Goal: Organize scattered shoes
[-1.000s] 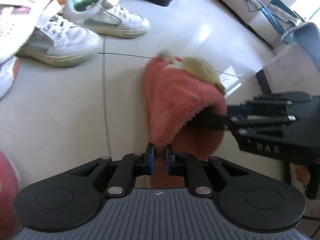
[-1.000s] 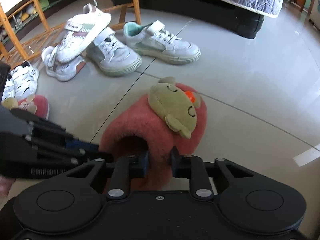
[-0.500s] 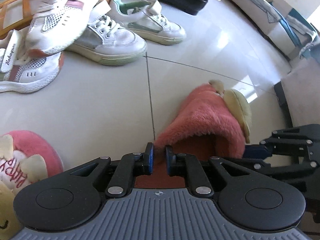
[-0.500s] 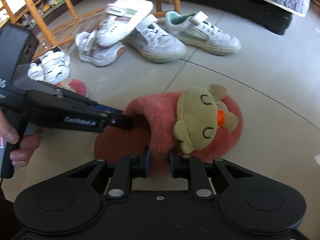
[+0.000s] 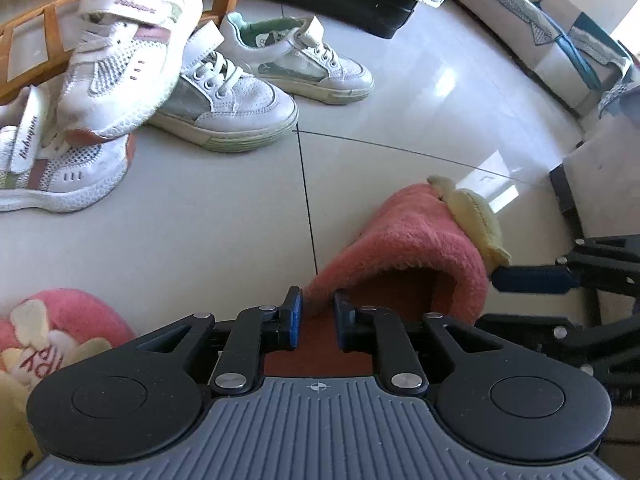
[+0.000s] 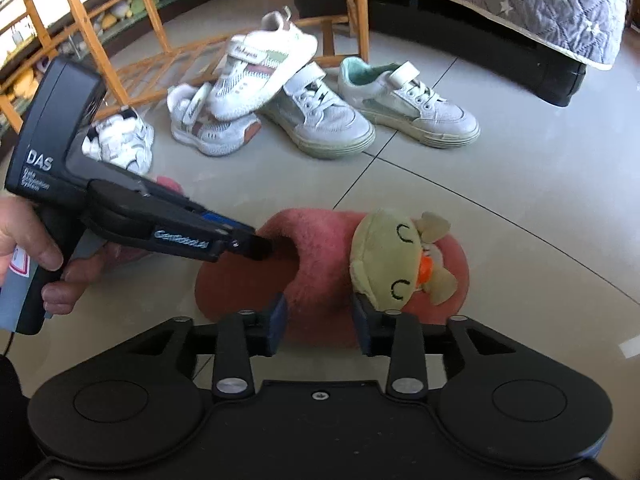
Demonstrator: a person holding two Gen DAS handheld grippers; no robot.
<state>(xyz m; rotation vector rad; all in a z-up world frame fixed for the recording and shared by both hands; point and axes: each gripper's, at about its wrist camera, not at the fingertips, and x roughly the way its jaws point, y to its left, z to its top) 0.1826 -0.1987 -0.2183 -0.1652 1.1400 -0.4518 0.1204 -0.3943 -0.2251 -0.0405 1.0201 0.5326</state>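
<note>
A pink plush slipper (image 6: 320,248) with a yellow-green duck face (image 6: 390,260) lies on the grey tile floor; it also shows in the left wrist view (image 5: 412,248). My left gripper (image 5: 317,322) is shut on the slipper's upper edge at the opening; in the right wrist view it (image 6: 256,246) reaches in from the left. My right gripper (image 6: 318,326) has its jaws apart around the slipper's side. A second pink slipper (image 5: 52,332) lies at the lower left.
Two white-green sneakers (image 6: 408,106) (image 6: 320,116) lie side by side beyond the slipper. A white-pink sneaker (image 6: 260,68) rests on its mate (image 6: 208,124). A small white shoe (image 6: 120,144) sits left. A wooden rack (image 6: 152,32), a bed base (image 6: 520,56) and boxes (image 5: 560,40) border the floor.
The slipper has turned so its toe points right in the right wrist view. My right gripper's jaws have opened wider around it. My left gripper stays shut on its edge.
</note>
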